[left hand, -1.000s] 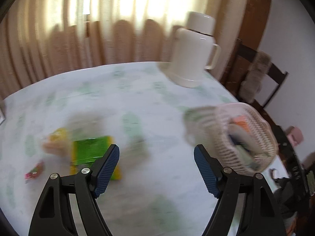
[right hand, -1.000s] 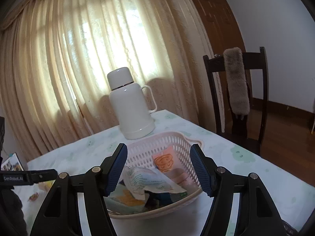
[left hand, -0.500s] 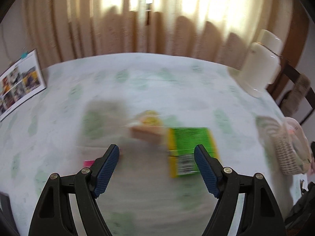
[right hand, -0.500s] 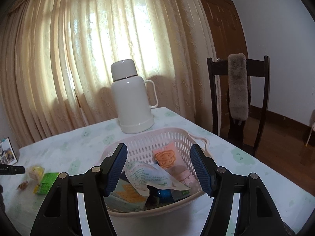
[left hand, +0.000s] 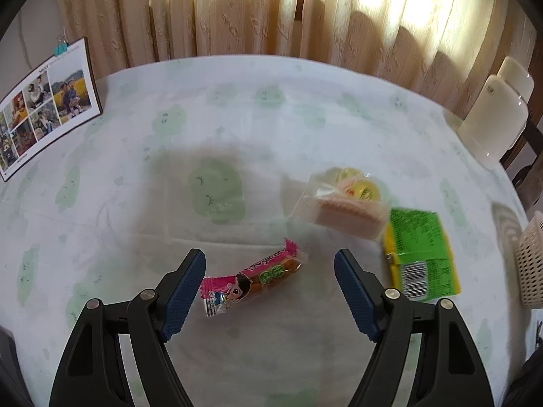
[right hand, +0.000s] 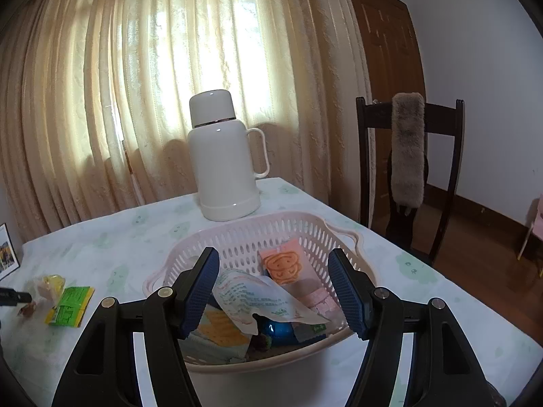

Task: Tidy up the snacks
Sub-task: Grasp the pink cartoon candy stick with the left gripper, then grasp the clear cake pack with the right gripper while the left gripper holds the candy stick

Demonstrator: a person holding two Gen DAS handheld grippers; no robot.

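Note:
My left gripper (left hand: 269,288) is open and empty, just above the table, with a pink snack bar wrapper (left hand: 253,279) lying between its fingers. A clear pack with pink wafers and a yellow jelly cup (left hand: 342,203) and a green-yellow packet (left hand: 420,254) lie to the right. My right gripper (right hand: 273,288) is open and empty, hovering over the pale pink basket (right hand: 258,227), which holds several snack packets. The green packet also shows in the right wrist view (right hand: 69,305).
A white thermos jug (right hand: 225,159) stands behind the basket near the curtain; it also shows in the left wrist view (left hand: 493,115). A photo card (left hand: 40,101) leans at the table's far left. A dark wooden chair (right hand: 410,176) stands at the right edge.
My left gripper has swung left from the basket to the loose snacks, and the pink bar now lies between its fingers. My right gripper has barely moved over the basket.

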